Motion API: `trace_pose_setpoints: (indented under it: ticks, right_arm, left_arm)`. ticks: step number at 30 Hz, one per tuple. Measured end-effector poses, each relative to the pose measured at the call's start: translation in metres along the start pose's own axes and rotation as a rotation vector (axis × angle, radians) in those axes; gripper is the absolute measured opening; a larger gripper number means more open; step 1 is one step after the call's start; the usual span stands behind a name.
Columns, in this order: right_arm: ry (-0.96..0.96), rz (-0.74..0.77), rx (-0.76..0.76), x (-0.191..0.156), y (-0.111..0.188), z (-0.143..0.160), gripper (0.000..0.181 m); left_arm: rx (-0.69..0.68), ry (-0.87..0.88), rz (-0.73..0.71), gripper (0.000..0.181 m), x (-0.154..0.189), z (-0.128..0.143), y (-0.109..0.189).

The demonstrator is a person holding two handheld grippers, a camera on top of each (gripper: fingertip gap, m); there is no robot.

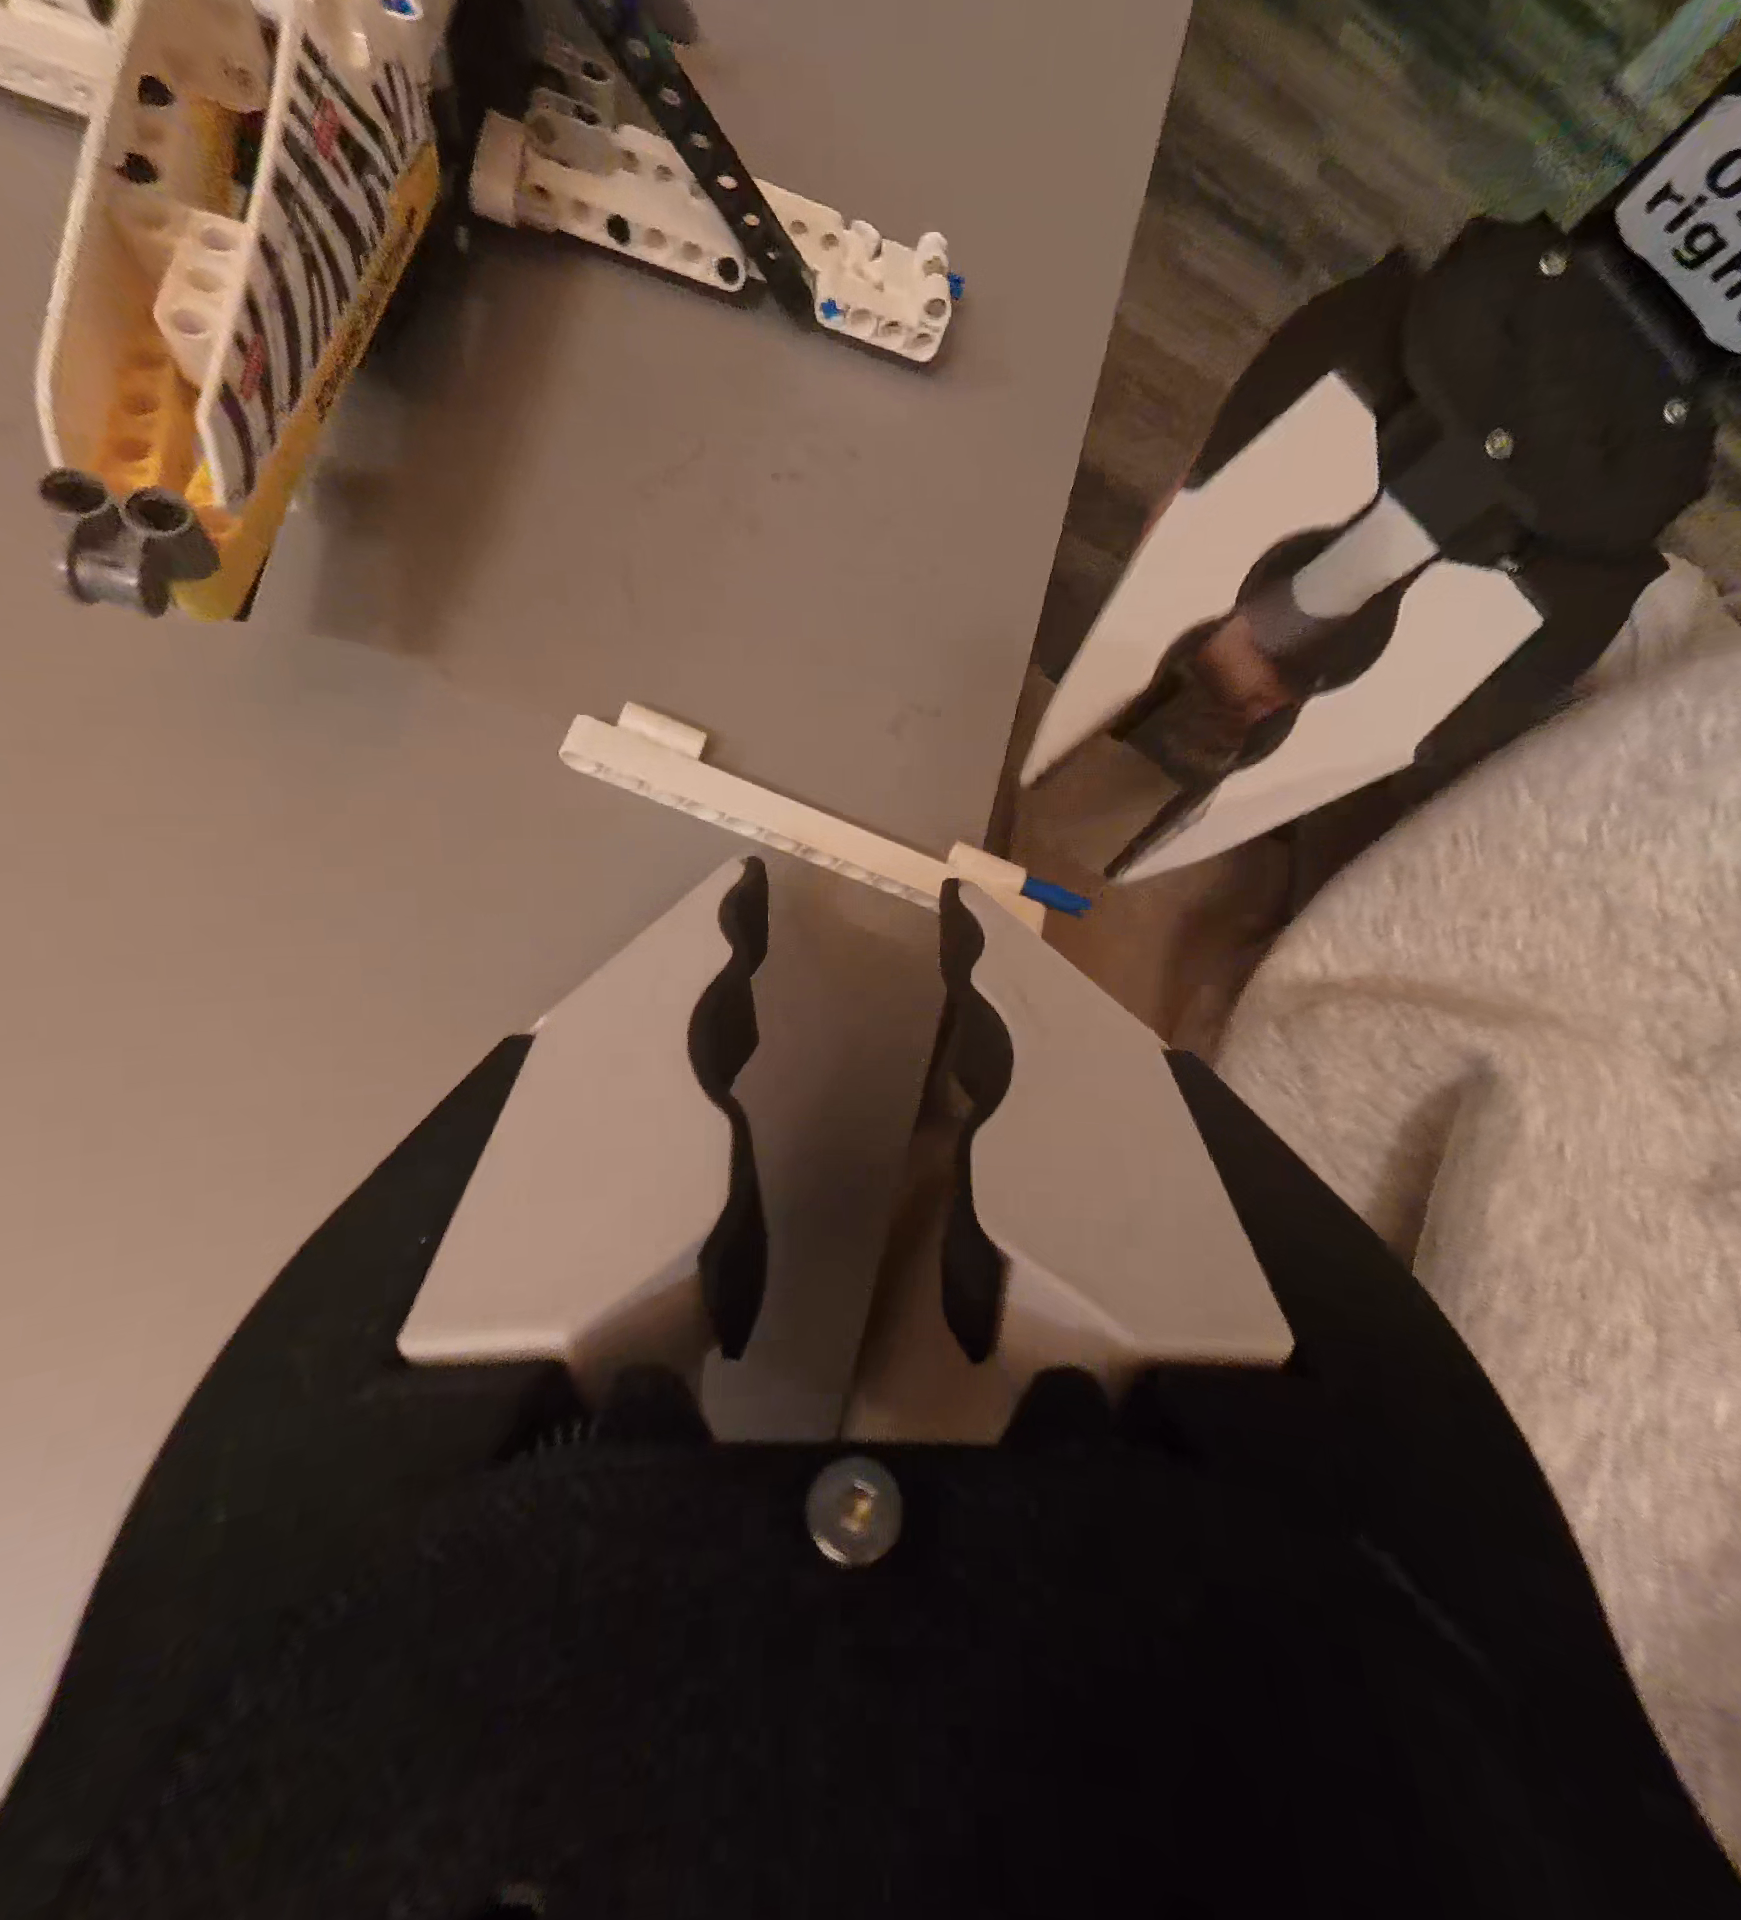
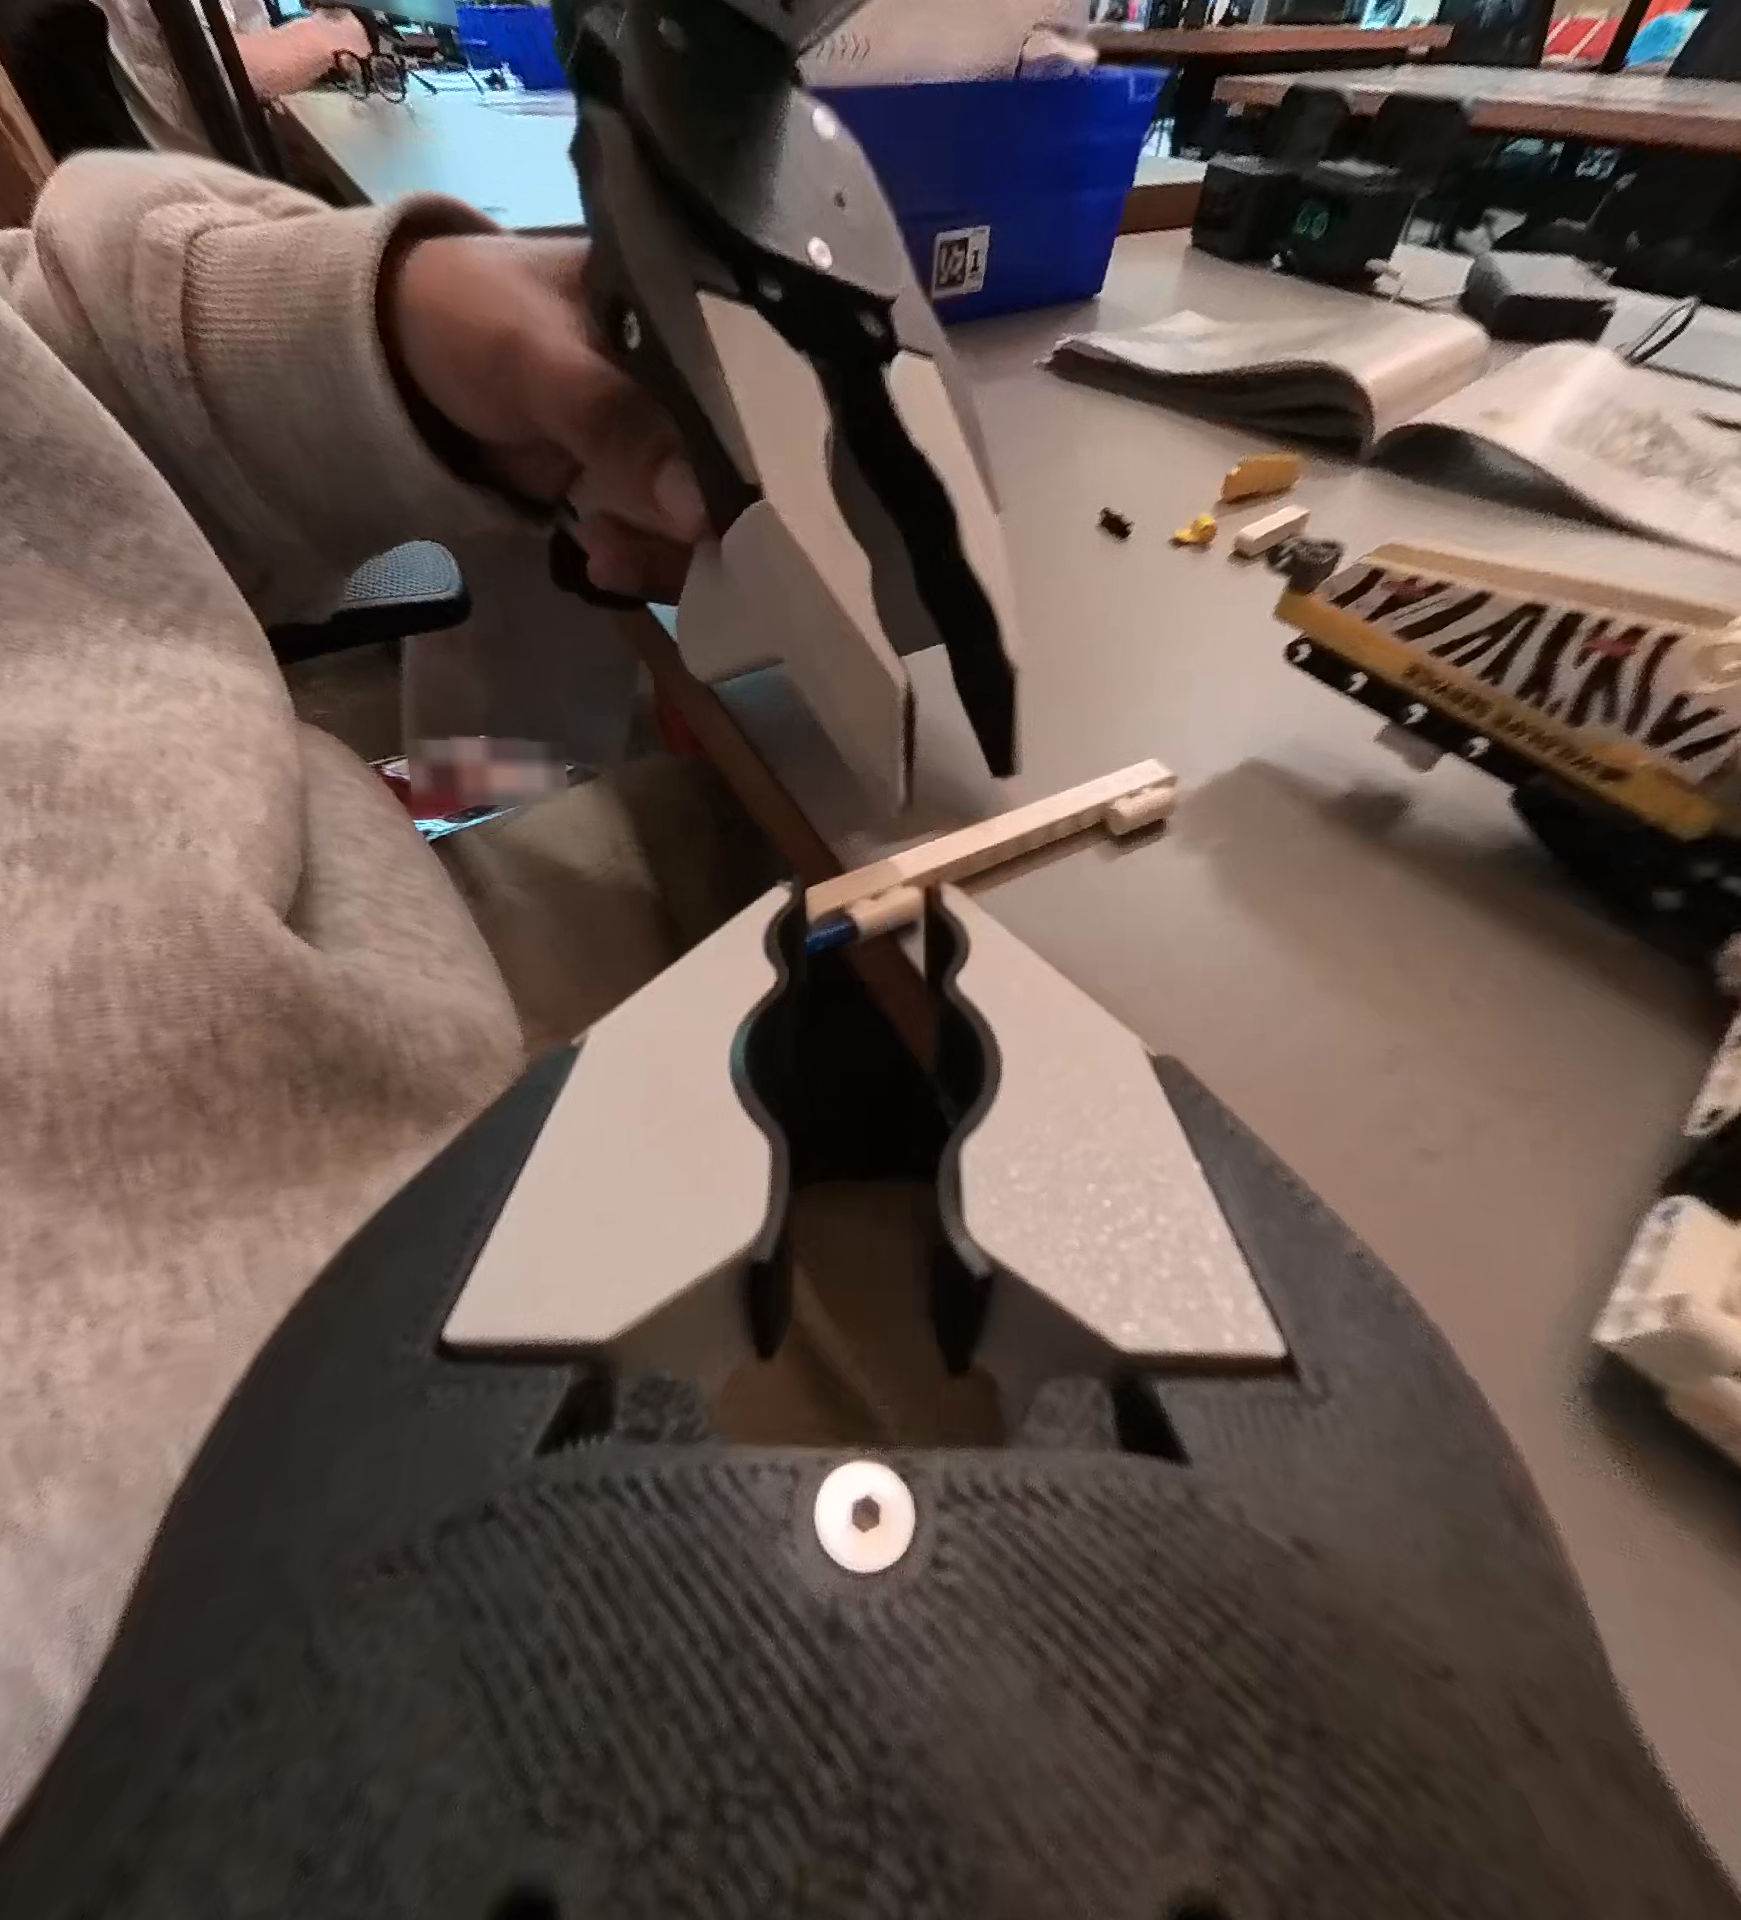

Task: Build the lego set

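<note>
At mid-frame the right tongs (image 2: 864, 914) are clamped on the blue-pinned end of the white lego beam (image 2: 1011, 831), which juts over the grey worktop (image 2: 1261, 1039) edge, while the left tongs (image 1: 850, 883) stand apart just beside it.

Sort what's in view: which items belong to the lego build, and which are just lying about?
Job:
- white beam with blue pin
- zebra-striped model
- white frame section
- loose small pieces
- instruction booklet

Lying about:
- blue bin
- black devices
</note>
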State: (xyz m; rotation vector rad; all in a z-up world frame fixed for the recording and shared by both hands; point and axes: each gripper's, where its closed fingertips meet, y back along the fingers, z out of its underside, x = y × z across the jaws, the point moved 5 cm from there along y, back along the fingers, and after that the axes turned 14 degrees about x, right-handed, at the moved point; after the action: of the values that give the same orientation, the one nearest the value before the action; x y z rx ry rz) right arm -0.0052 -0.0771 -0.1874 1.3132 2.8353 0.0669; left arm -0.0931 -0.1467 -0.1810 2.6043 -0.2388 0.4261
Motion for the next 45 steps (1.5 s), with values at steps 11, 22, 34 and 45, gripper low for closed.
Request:
trace_pose_setpoints:
  ticks: [11,22,34,45]
  right_arm:
    - [0.093,-0.303,-0.161,0.005,-0.013,-0.001,0.045]
    - [0.165,-0.424,-0.376,0.008,-0.022,0.004,0.033]
    - [0.126,-0.478,-0.421,0.011,-0.029,0.001,0.033]
    - [0.174,-0.461,-0.428,0.014,-0.03,0.0,0.029]
  left_arm:
    - [0.04,0.024,0.089,0.035,0.014,0.008,-0.006]
    - [-0.013,0.028,0.142,0.037,0.026,0.014,-0.003]
    - [-0.007,0.019,0.107,0.032,0.027,0.017,-0.002]
    - [-0.003,0.002,0.067,0.026,0.023,0.017,-0.002]
